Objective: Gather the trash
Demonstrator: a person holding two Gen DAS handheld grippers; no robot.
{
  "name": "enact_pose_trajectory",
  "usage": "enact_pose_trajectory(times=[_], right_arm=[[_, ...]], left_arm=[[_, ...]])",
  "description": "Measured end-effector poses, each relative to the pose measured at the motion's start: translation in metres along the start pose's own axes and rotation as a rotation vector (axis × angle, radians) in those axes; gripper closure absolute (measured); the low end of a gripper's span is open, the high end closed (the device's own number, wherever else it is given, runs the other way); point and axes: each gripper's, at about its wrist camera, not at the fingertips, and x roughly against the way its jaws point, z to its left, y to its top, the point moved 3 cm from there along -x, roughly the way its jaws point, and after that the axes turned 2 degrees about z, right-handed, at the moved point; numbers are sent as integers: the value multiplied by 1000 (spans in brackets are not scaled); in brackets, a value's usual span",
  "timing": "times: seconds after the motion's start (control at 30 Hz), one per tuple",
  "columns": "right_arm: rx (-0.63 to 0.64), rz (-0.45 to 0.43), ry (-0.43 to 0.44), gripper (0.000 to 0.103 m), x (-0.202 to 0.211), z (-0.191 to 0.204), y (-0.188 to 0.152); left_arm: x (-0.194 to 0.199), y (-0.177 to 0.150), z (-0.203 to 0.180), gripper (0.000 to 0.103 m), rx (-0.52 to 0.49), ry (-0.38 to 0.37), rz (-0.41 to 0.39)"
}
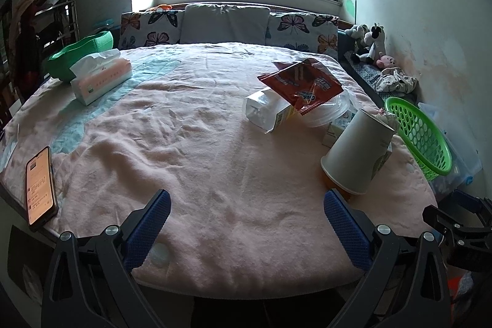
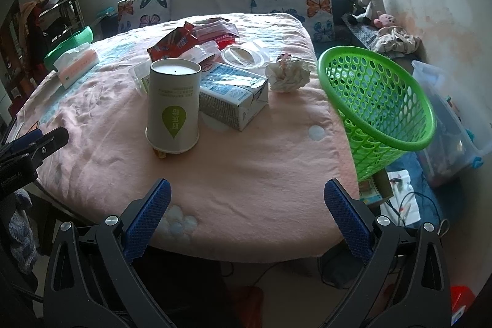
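The left gripper [image 1: 246, 202] is wide open and holds nothing; its blue pads [image 1: 147, 228] stand far apart above the near edge of the bed [image 1: 215, 143]. Directly ahead of it the pink blanket is free for a long way. At its left side a phone [image 1: 41, 188] lies close to the bed's edge, and farther ahead on the left is a tissue box [image 1: 100, 76] with a green bowl-like thing [image 1: 80, 54] behind it.

The right gripper [image 2: 246, 192] is also fully apart and empty, hovering over the near edge of the bed [image 2: 261, 174]. Between it and the trash there is a free strip of blanket. Ahead and a little left stands a paper cup [image 2: 173, 105], upside down, with something orange under its rim. Just behind the cup, touching or nearly touching it, lies a milk carton [image 2: 233, 96]. Beyond the carton are a clear plastic lid [image 2: 244, 56] and red snack wrappers [image 2: 175, 43], and to the right of the carton sits a crumpled paper ball [image 2: 289, 73]. At the gripper's right, the green basket [image 2: 378, 100] leans tilted at the bed's right edge, its mouth turned up and toward the camera. The left gripper [image 2: 33, 143] shows at the far left of the right wrist view.
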Motion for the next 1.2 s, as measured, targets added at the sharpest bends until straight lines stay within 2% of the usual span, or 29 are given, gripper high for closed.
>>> enact_pose_trajectory(times=[1.2], right_arm=[[36, -16, 38, 4, -7, 10, 15]], left_arm=[[-9, 15, 13, 7, 14, 11, 2]])
